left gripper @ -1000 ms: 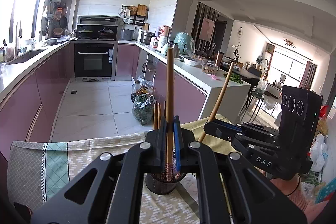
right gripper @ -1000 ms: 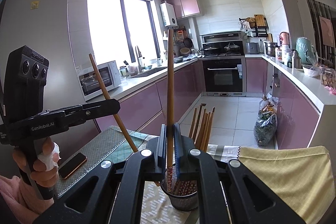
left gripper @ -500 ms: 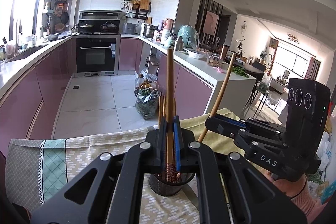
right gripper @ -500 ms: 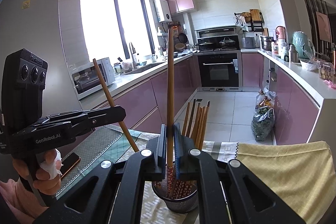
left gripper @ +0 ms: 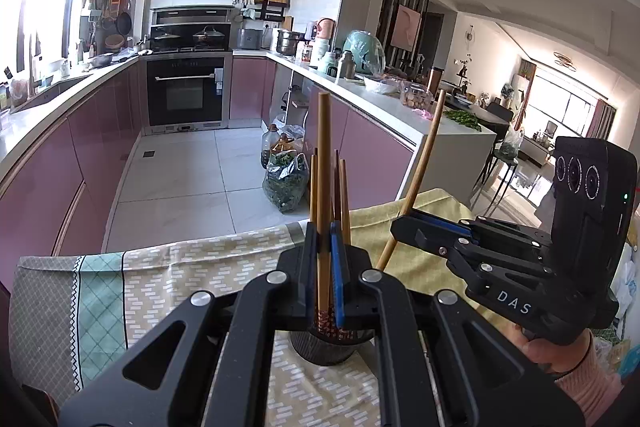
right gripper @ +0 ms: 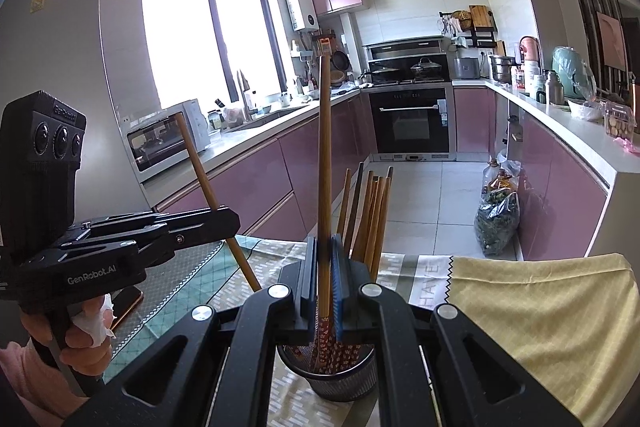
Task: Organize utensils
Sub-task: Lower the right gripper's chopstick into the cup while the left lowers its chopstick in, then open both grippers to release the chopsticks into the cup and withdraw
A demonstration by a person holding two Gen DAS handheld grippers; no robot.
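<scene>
My left gripper (left gripper: 323,243) is shut on a wooden chopstick (left gripper: 323,163) that stands upright, its patterned tip at the rim of a dark mesh holder (left gripper: 324,349). My right gripper (right gripper: 323,255) is shut on another chopstick (right gripper: 325,147), also upright, its tip inside the same holder (right gripper: 332,381). Several chopsticks (right gripper: 370,211) stand in the holder. Each gripper shows in the other's view: the right one (left gripper: 404,225) with its slanted chopstick (left gripper: 420,171), the left one (right gripper: 228,223) with its chopstick (right gripper: 204,179).
The holder stands on a table with a patterned cloth (left gripper: 180,267) and a yellow cloth (right gripper: 540,307). A phone (right gripper: 128,301) lies at the table's left. Beyond is a kitchen with pink cabinets, an oven (left gripper: 186,95) and bags on the floor (left gripper: 286,183).
Both grippers have moved down with their chopsticks toward the holder. The chopstick tips now sit lower, at or inside the holder's mouth.
</scene>
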